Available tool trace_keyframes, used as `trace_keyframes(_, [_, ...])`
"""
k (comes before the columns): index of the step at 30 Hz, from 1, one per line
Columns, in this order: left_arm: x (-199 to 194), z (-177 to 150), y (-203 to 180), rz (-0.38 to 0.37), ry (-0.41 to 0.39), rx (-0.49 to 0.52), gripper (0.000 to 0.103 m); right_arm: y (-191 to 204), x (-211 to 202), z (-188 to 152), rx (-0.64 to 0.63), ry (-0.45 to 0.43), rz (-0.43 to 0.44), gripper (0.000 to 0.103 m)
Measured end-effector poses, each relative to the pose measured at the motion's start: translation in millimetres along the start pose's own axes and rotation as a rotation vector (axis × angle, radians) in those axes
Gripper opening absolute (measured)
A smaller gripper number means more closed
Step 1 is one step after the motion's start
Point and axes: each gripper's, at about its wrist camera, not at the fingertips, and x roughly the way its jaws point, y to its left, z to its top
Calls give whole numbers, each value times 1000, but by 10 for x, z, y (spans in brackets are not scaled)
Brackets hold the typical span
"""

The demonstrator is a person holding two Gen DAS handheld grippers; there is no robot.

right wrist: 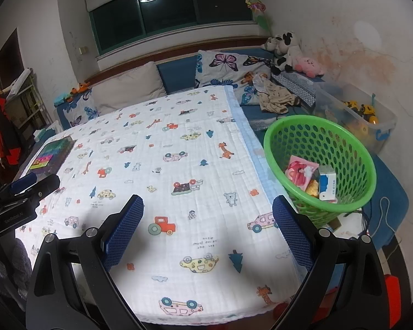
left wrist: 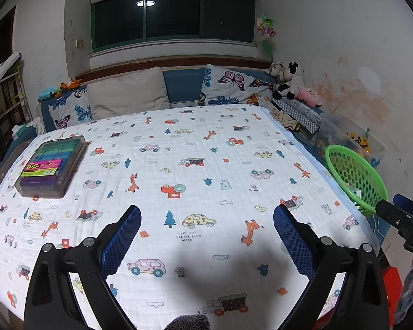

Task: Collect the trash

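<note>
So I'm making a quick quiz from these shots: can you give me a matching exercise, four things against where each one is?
Things:
1. green basket
2. marker case
3. white and blue carton
4. pink plush

Places:
a. inside the basket
b. on the patterned cloth, far left
c. off the cloth's right edge
d. by the wall, beside the cow plush

Pairs: 1-c, 2-b, 3-a, 4-d

Two forward-facing wrist views low over the table [left wrist: 206,151], sharing cloth and green basket [right wrist: 319,162].
</note>
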Motion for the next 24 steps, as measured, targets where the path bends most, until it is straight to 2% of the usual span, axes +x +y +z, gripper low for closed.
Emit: trace_keyframes(24, [0, -35, 5, -3, 4, 4, 94, 5, 12, -3, 5, 9, 12, 94])
